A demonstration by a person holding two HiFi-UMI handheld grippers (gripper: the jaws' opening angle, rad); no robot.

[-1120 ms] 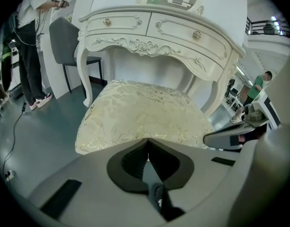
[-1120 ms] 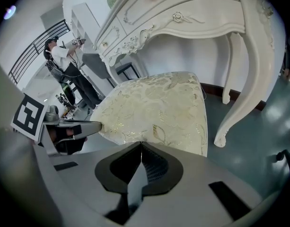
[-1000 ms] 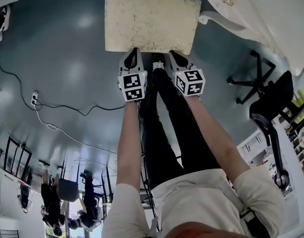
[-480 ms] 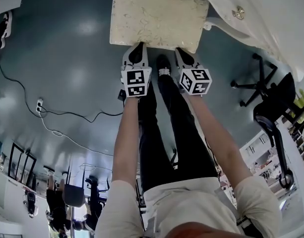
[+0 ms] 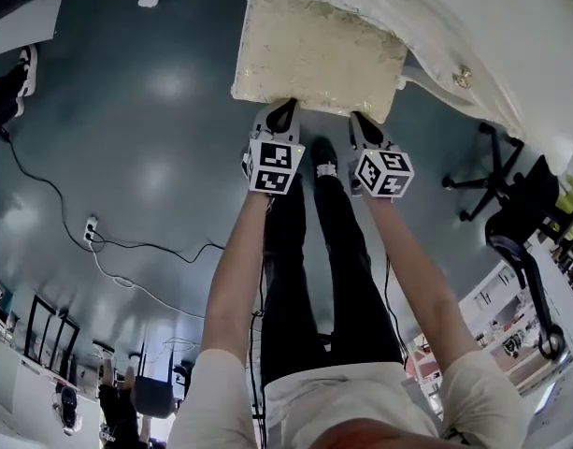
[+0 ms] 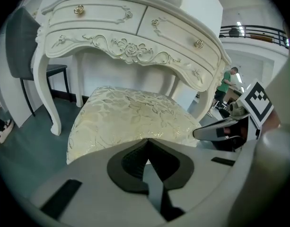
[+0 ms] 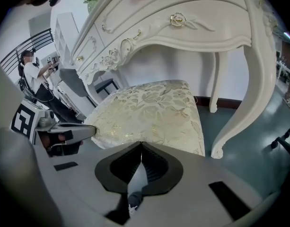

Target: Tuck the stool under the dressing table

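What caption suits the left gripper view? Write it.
Left gripper, jaws together, at the cream floral cushioned stool, partly under the ornate white dressing table.

stool (image 5: pixel 316 56): 1 | dressing table (image 5: pixel 510 45): 1 | grippers: 2, left gripper (image 5: pixel 286 104) and right gripper (image 5: pixel 360 117) | gold drawer knobs (image 6: pixel 79 9): 3 in left gripper view | power strip (image 5: pixel 90 228): 1

Blk office chair (image 5: pixel 527 193) at rt, power strip (image 5: pixel 92 227) on floor (image 5: pixel 146 129) at lt

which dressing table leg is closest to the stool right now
The curved front leg, its foot just beside the stool; the back leg stands farther off, near the wall.
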